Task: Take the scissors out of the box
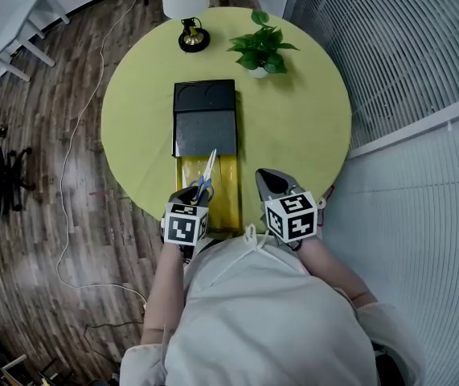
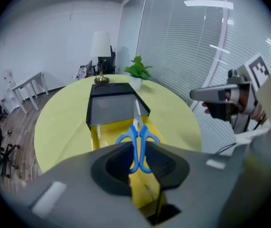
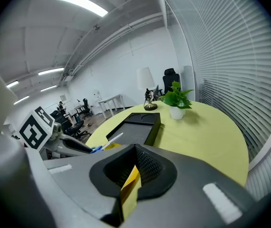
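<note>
Now the scissors [image 1: 205,179] are pinched by their blue handles in the left hand-held gripper [image 1: 194,195]. They are held just above the open yellow tray of the box [image 1: 227,195], their long axis running straight away from the person and the blades aimed at the black cover [image 1: 205,119] farther up the bench [image 1: 301,127]. The right hand-held gripper [image 1: 265,179] is clamped on a yellow edge at the tray's right side, seemingly steadying it, and both hands sit low near the body, tipped downward. Clearing the box looks like a matter of carrying the scissors up and off to the left.
</note>
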The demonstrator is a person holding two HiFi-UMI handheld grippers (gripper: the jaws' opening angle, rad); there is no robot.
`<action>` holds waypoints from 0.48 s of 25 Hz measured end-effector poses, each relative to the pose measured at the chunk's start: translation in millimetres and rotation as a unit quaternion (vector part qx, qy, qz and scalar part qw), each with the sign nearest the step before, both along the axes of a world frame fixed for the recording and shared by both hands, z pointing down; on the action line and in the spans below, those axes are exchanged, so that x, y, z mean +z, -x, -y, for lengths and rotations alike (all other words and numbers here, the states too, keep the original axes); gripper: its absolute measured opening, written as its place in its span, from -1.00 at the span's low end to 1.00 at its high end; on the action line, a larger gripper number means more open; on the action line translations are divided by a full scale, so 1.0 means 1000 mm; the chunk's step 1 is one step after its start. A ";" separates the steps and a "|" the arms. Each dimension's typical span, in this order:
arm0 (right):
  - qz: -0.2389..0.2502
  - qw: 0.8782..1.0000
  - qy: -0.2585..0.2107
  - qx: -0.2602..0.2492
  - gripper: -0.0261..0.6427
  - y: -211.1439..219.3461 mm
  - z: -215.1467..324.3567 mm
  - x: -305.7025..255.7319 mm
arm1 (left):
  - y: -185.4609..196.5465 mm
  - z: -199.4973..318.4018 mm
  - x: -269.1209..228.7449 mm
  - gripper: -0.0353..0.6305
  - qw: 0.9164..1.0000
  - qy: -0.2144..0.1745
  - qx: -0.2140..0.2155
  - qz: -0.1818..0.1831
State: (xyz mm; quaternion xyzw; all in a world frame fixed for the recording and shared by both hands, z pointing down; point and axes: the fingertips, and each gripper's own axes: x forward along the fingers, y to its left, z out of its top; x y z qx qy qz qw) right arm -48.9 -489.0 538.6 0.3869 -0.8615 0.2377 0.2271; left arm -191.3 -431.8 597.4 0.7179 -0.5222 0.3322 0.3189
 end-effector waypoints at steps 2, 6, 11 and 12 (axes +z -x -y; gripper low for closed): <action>-0.001 1.000 -0.009 -0.002 -0.93 0.002 0.002 -0.007 | 0.003 0.010 -0.021 -0.63 0.999 -0.038 -0.011 -0.005; -0.001 0.999 -0.036 -0.004 -0.93 0.005 0.008 -0.021 | 0.007 0.031 -0.073 -0.63 0.992 -0.126 -0.030 0.001; 0.013 0.998 -0.066 -0.018 -0.93 0.009 0.014 -0.044 | 0.006 0.053 -0.143 -0.63 0.970 -0.238 -0.046 -0.009; 0.020 0.997 -0.072 -0.023 -0.93 0.010 0.015 -0.050 | 0.005 0.056 -0.157 -0.63 0.965 -0.259 -0.049 -0.012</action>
